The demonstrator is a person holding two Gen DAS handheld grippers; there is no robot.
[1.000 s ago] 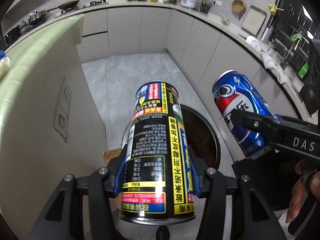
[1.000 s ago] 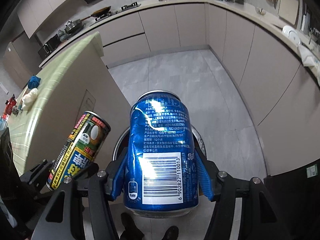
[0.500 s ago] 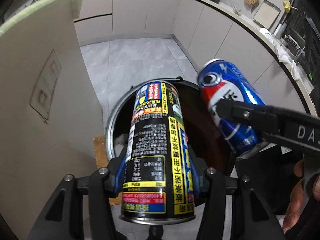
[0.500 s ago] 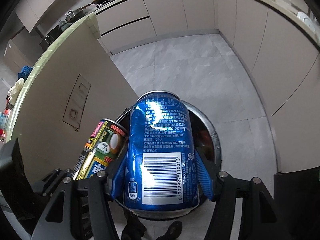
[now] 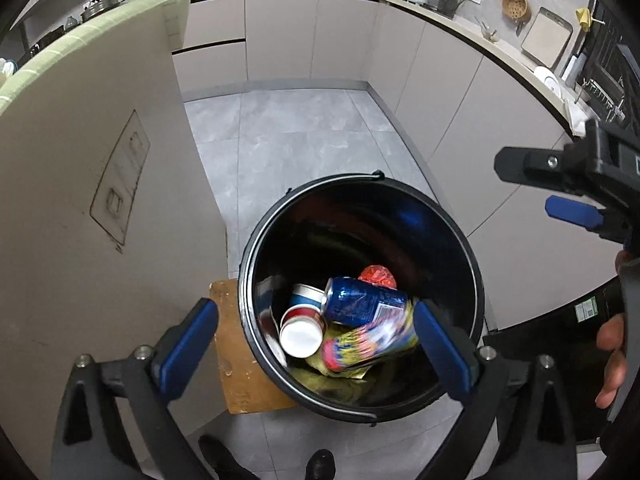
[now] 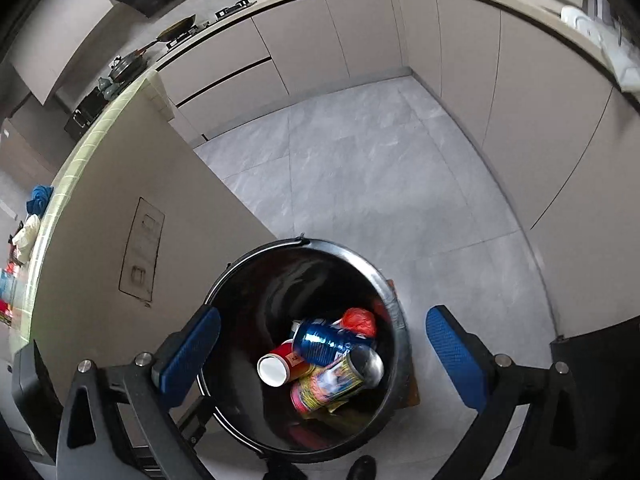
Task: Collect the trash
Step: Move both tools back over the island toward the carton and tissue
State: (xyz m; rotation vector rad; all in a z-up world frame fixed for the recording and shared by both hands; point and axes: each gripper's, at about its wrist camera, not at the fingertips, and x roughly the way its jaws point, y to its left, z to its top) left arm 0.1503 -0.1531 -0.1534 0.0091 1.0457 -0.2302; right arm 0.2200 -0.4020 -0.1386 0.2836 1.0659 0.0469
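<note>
A round black trash bin (image 5: 476, 276) (image 6: 394, 308) stands on the floor right below both grippers. Inside lie the blue soda can (image 5: 362, 300) (image 6: 326, 340) and the yellow-and-black printed can (image 5: 368, 342) (image 6: 330, 384), blurred, among a red-and-white cup (image 5: 302, 330) (image 6: 278, 366) and a red wrapper (image 5: 378, 276) (image 6: 360, 320). My left gripper (image 5: 316, 348) hangs over the bin, its jaws opening wide with nothing between the pads. My right gripper (image 6: 324, 354) is likewise opening and empty; in the left wrist view its fingers (image 5: 576, 212) show at the right edge.
A beige counter side panel (image 5: 88, 208) with a green-tiled top stands just left of the bin. A wooden board (image 5: 240, 360) lies under the bin. Grey cabinets (image 5: 460, 120) curve along the back and right. A person's hand (image 5: 612, 356) and shoes (image 5: 320, 464) are at the edges.
Both grippers let go of their cans, which dropped into the bin. Both sets of jaws spread wide, and both hands moved slightly lower over the bin.
</note>
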